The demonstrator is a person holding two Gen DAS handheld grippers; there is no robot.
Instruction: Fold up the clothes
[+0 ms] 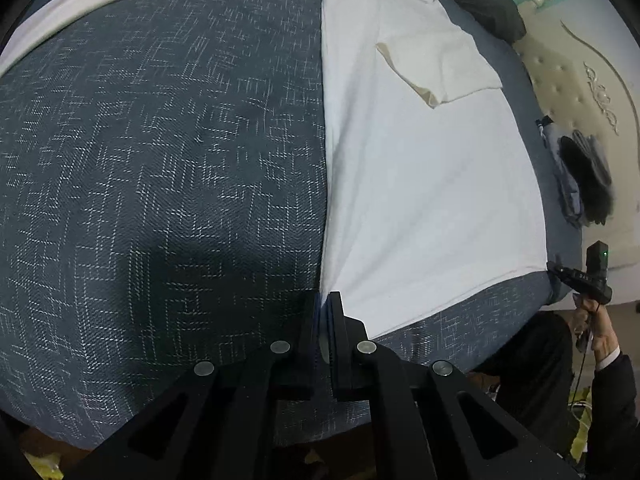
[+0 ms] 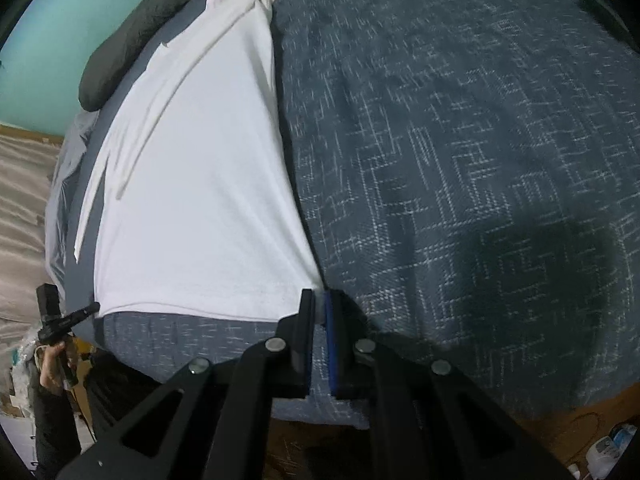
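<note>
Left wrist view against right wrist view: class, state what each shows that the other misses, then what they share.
Only the left wrist view shows the cream tufted headboard and the dark clothes pile beside it. Only the right wrist view shows the teal wall and the striped beige bedding. Both show the white T-shirt spread on the blue patterned bedspread, each gripper, left gripper and right gripper, pinching a bottom hem corner.
</note>
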